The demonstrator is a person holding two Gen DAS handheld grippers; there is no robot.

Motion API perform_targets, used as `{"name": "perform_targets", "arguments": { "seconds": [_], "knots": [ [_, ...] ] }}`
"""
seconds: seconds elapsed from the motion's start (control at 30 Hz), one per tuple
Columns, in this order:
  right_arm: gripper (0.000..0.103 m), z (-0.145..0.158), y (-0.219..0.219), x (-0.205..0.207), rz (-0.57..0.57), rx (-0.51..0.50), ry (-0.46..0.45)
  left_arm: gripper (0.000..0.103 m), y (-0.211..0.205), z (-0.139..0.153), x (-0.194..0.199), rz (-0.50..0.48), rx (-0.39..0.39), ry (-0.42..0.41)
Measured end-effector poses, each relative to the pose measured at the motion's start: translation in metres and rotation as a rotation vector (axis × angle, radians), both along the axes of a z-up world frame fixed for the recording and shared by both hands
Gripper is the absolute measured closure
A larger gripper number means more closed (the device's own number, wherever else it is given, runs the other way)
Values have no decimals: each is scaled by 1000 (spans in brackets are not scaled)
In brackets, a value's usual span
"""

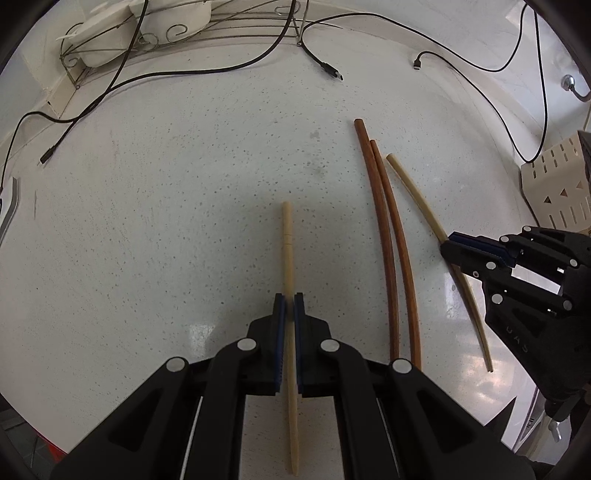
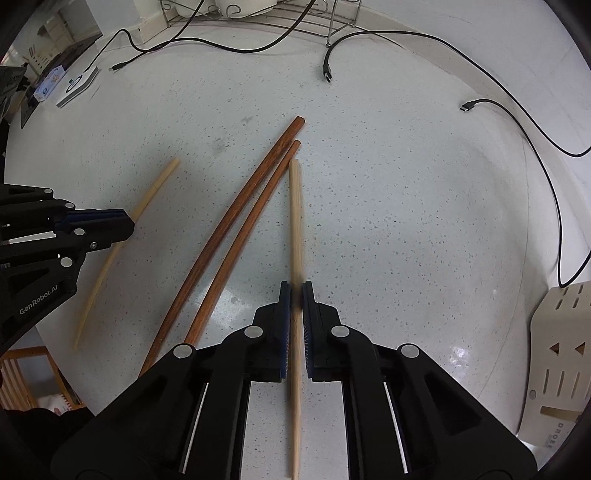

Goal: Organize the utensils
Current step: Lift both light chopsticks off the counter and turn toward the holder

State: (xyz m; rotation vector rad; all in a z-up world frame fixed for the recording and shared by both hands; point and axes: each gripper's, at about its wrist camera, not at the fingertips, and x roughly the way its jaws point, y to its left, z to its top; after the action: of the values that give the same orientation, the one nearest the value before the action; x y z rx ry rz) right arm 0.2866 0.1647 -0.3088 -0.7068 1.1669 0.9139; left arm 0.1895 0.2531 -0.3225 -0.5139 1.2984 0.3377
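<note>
In the left wrist view my left gripper (image 1: 289, 299) is shut on a pale chopstick (image 1: 287, 240) that points away along the white speckled counter (image 1: 166, 221). To its right two brown chopsticks (image 1: 384, 229) lie side by side. Beyond them my right gripper (image 1: 448, 243) is shut on a second pale chopstick (image 1: 410, 184). In the right wrist view the right gripper (image 2: 296, 288) clamps that pale chopstick (image 2: 294, 206), whose far tip nearly meets the brown chopsticks (image 2: 251, 192). The left gripper (image 2: 127, 223) holds its pale chopstick (image 2: 157, 188) at the left.
A wire dish rack (image 1: 229, 26) with white dishes stands at the counter's back. Black cables (image 1: 221, 68) with loose plugs trail across the far side. A cream slotted utensil holder (image 2: 561, 350) lies at the right edge. A small white box (image 2: 77, 85) sits far left.
</note>
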Motion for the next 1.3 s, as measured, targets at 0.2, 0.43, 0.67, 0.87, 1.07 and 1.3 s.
{"name": "perform_targets", "arguments": {
  "seconds": [0.2,0.43,0.67,0.87,1.07,1.3],
  "knots": [
    [97,9,-14,7,-62,60,35,99,9,0,-8,36,-76,-14],
    [97,17,-36,15,-135,106,52,99,8,-2,-16,49,-90,-11],
    [97,21,-51,20,-194,134,52,99,6,7,-11,40,-104,-45],
    [97,29,-67,25,-250,177,74,99,6,20,-17,51,-136,-120],
    [97,33,-74,27,-279,188,77,99,6,7,-9,54,-133,-87],
    [97,38,-75,27,-268,186,62,99,6,-6,-7,88,-121,0]
  ]
}}
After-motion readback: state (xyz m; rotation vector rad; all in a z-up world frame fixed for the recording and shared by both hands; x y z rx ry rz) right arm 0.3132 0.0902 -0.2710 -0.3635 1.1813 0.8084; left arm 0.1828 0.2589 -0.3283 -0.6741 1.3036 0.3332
